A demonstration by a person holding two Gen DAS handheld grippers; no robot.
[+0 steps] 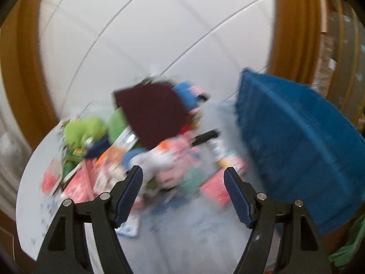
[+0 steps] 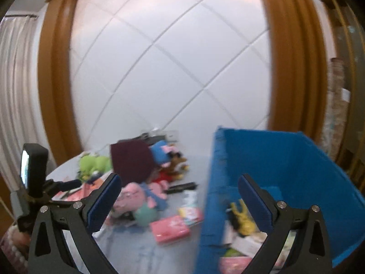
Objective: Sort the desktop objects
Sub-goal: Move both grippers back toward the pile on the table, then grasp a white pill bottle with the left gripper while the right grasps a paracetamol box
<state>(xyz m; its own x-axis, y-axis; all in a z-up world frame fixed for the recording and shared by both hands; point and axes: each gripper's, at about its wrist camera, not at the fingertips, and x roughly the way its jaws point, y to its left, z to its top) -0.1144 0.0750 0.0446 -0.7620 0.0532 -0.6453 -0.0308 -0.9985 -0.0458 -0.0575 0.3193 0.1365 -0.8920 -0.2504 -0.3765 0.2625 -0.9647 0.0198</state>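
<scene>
A heap of toys and packets lies on the round pale table [image 1: 182, 235]: a green plush [image 1: 84, 131], a dark maroon cloth [image 1: 151, 116], a pink plush [image 2: 134, 196] and a pink packet [image 2: 170, 228]. A blue bin [image 2: 285, 171] stands to the right of the heap; a yellow toy [image 2: 243, 219] and some packets lie inside it. My left gripper [image 1: 183, 174] hangs open above the heap, nothing between its fingers. My right gripper [image 2: 179, 183] is open and empty too, spanning the bin's left wall. Both views are blurred by motion.
A white panelled wall with a brown wooden frame [image 2: 294, 57] rises behind the table. The left hand-held gripper with its camera [image 2: 34, 171] shows at the left edge of the right wrist view. A black pen-like object [image 2: 182, 186] lies beside the bin.
</scene>
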